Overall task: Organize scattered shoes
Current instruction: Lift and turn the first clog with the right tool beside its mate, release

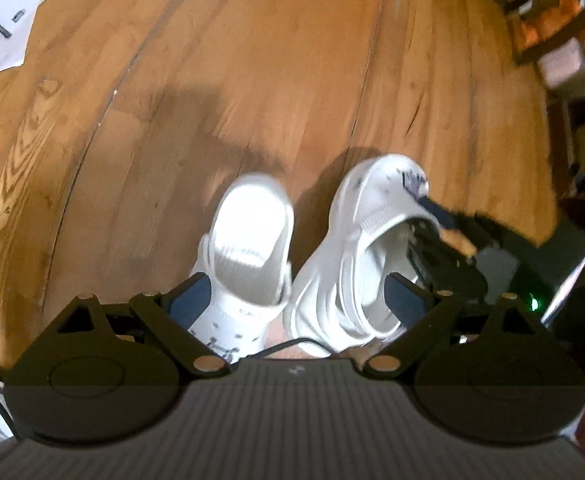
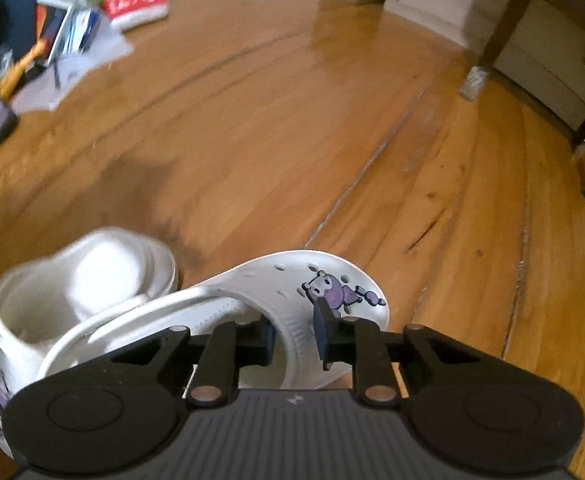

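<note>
A glossy orange-brown wooden plank floor (image 2: 276, 128) fills the room, with light reflecting off its far boards. Dark wooden table legs (image 2: 504, 24) stand at the right before a pale wall (image 2: 540, 56). Scattered white papers (image 2: 76, 72) and a red-and-white package (image 2: 138, 4) (blurred) lie at the far left.

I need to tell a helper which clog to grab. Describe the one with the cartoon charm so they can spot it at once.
On the wooden floor, two white clogs lie side by side. Take the clog on the right, whose upper the right gripper pinches. Only it shows a purple cartoon charm near its toe; its neighbour looks plain white here.
</note>
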`<state>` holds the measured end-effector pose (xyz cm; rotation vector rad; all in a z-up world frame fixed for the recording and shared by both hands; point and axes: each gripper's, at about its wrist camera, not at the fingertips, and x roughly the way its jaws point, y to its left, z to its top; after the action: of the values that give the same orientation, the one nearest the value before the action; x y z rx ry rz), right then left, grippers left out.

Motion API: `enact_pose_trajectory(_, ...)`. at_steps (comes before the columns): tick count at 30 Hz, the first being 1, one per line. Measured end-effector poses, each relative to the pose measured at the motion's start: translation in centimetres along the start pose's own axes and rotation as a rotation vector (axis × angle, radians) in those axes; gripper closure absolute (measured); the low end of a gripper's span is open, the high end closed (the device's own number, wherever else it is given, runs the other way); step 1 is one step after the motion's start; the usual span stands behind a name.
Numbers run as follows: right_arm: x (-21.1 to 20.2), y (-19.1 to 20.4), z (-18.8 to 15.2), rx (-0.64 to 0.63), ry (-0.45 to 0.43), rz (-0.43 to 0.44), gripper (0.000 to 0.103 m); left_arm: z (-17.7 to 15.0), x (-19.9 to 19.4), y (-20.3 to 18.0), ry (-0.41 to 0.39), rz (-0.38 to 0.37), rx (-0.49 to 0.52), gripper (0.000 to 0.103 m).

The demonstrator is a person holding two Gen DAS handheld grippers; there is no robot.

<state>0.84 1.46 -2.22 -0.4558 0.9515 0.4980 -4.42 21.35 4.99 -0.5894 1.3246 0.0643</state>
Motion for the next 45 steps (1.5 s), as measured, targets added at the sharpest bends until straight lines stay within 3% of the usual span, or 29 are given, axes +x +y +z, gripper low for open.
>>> enact_pose_trajectory(2, -1.1, -0.8, 0.5, 0.052, -0.024, 0.007, 0.083, 0.3, -1.7, -0.3, -0.057, -0.025, 0.034, 0.009)
enact_pose_trajectory(5, -2.5, -2.9, 1.2, 0.208, -0.037, 0.047, 0.083, 0.5, -3.3, -0.7, -0.126, 0.025, 0.082, 0.009)
enact_pose_trajectory(9, -3.7, -6.1, 1.0, 0.497, 0.035, 0.159, 0.083, 0.9, -3.4, 0.0, -0.107, 0.005, 0.083, 0.009)
enact_pose_trajectory(15, -0.1, -8.6, -3.7, 1.001, 0.328, 0.39, 0.083, 1.9, -2.7, -0.1, -0.086, -0.024, 0.07, 0.009)
enact_pose_trajectory(17, 1.8, -8.4, -7.1, 1.218, 0.46, 0.474, 0.083, 2.2, -2.0, -0.4, -0.08, -0.025, 0.067, 0.009)
enact_pose_trajectory(19, 2.7, -7.6, -9.7, 1.351, 0.544, 0.545, 0.083, 2.3, -1.7, -0.5, -0.073, -0.023, 0.07, 0.009)
enact_pose_trajectory(23, 1.5, -6.2, -12.7, 1.419, 0.599, 0.593, 0.083, 2.0, -0.4, 0.0, -0.016, -0.02, 0.065, 0.009)
enact_pose_trajectory(29, 2.5, -6.9, -14.0, 1.345, 0.64, 0.502, 0.082, 1.3, 2.1, 0.5, 0.076, 0.004, 0.095, 0.009)
enact_pose_trajectory(32, 3.3, -6.7, -14.6, 1.414, 0.671, 0.544, 0.082, 1.2, 2.7, 1.0, 0.107, -0.014, 0.079, 0.009)
enact_pose_trajectory(40, 5.9, -4.5, -12.8, 1.395, 0.76, 0.528, 0.08, 1.6, 2.8, 0.9, 0.082, 0.04, 0.087, 0.009)
enact_pose_trajectory(43, 6.2, -4.4, -12.1, 1.385, 0.746, 0.514, 0.08, 1.6, 3.3, 1.0, 0.102, 0.041, 0.067, 0.009)
enact_pose_trajectory(45, 6.4, -4.5, -11.5, 1.399, 0.725, 0.5, 0.074, 1.5, 3.5, 0.3, 0.113, 0.038, 0.083, 0.009)
